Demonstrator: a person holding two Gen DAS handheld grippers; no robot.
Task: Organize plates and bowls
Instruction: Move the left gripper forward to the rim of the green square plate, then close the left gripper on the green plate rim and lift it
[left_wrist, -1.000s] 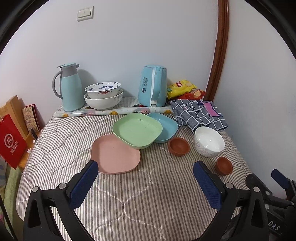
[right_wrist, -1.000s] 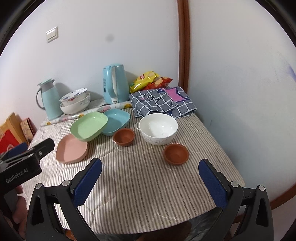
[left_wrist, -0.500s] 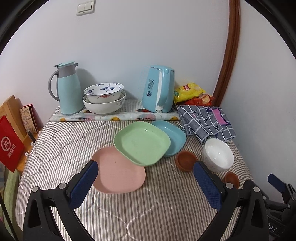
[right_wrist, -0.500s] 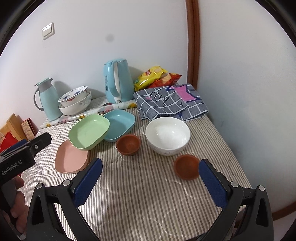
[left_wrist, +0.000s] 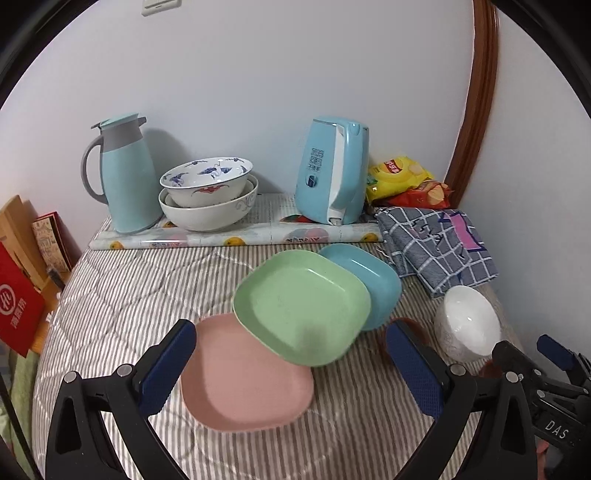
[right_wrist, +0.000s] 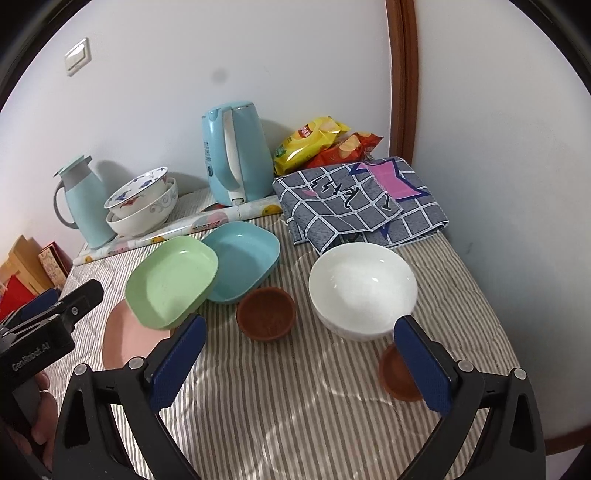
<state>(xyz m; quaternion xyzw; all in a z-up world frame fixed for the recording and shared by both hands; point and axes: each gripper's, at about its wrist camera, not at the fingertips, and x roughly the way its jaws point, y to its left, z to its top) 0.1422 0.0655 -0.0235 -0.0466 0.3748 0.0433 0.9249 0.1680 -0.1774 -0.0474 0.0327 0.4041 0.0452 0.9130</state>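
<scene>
On the striped table a green plate (left_wrist: 301, 299) overlaps a pink plate (left_wrist: 243, 376) and leans on a blue plate (left_wrist: 369, 275). A white bowl (right_wrist: 362, 290) stands to the right, with one small brown bowl (right_wrist: 266, 313) on its left and another (right_wrist: 397, 373) in front of it. My left gripper (left_wrist: 291, 369) is open and empty, just above the pink plate. My right gripper (right_wrist: 301, 365) is open and empty, in front of the white bowl and the brown bowls. The plates also show in the right wrist view: green (right_wrist: 170, 282), blue (right_wrist: 242, 260), pink (right_wrist: 129, 341).
At the back stand a blue thermos (left_wrist: 123, 173), two stacked patterned bowls (left_wrist: 208, 195), a blue kettle (left_wrist: 334, 177), snack bags (left_wrist: 406, 181), a rolled mat (left_wrist: 236, 238) and a folded checked cloth (left_wrist: 439, 247). Red and wooden boxes (left_wrist: 22, 273) stand at the left. The wall is close on the right.
Both grippers have moved forward and lower toward the dishes. The plates and bowls now look larger and nearer; nothing on the table has moved.
</scene>
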